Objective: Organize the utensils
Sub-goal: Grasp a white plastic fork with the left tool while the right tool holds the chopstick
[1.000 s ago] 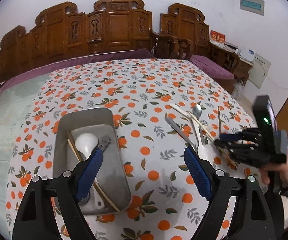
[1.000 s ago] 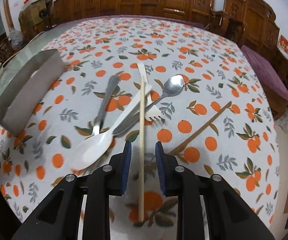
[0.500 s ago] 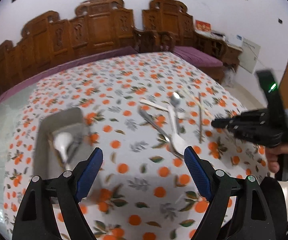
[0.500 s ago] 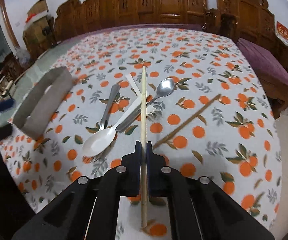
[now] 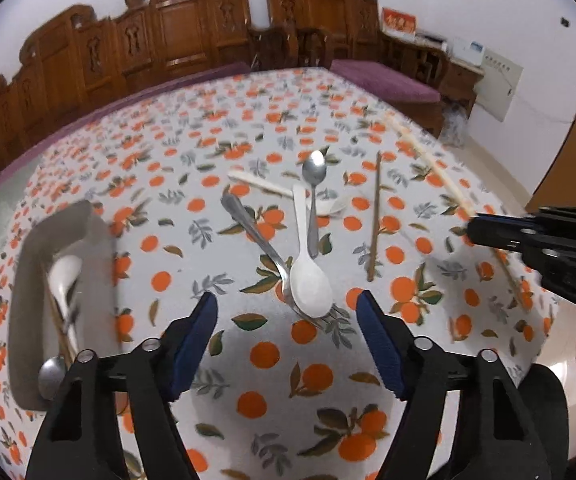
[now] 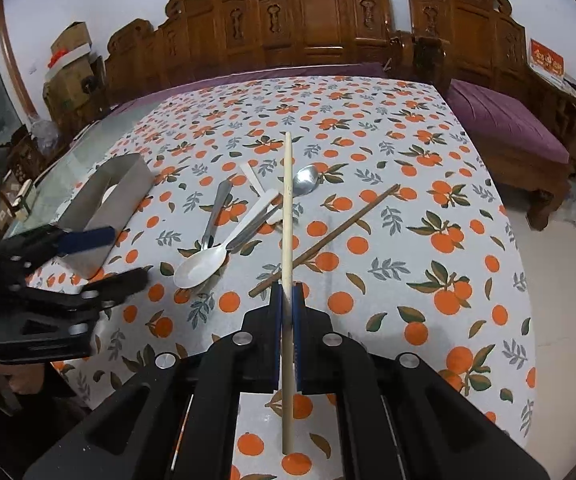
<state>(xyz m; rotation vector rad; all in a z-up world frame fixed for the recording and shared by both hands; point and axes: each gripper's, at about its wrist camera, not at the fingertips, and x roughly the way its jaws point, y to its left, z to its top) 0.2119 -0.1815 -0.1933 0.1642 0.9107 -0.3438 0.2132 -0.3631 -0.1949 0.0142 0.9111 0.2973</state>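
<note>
The right hand-held gripper (image 6: 287,300) was clenched on a pale, round-sectioned wooden chopstick (image 6: 287,216), lifted clear above the desk (image 6: 408,240). The left hand-held gripper (image 5: 286,312) stood released with nothing between its ribbed blue pads (image 5: 198,332), its jaws having just been narrowing. Just beyond it lay a glossy white plastic spoon (image 5: 308,280), bowl toward the gripper, resting over a slim steel fork (image 5: 256,236). Beside the white spoon lay a polished metal spoon (image 5: 314,184), and to that one's right a dark brown chopstick (image 5: 374,220). Left of the white spoon stood a brushed-metal rectangular tray (image 5: 28,280) holding more utensils. An oilcloth printed with oranges and leaves covered the desk. Behind it ran carved dark-wood benches (image 6: 308,20) with purple cushions, against a white wall.
</note>
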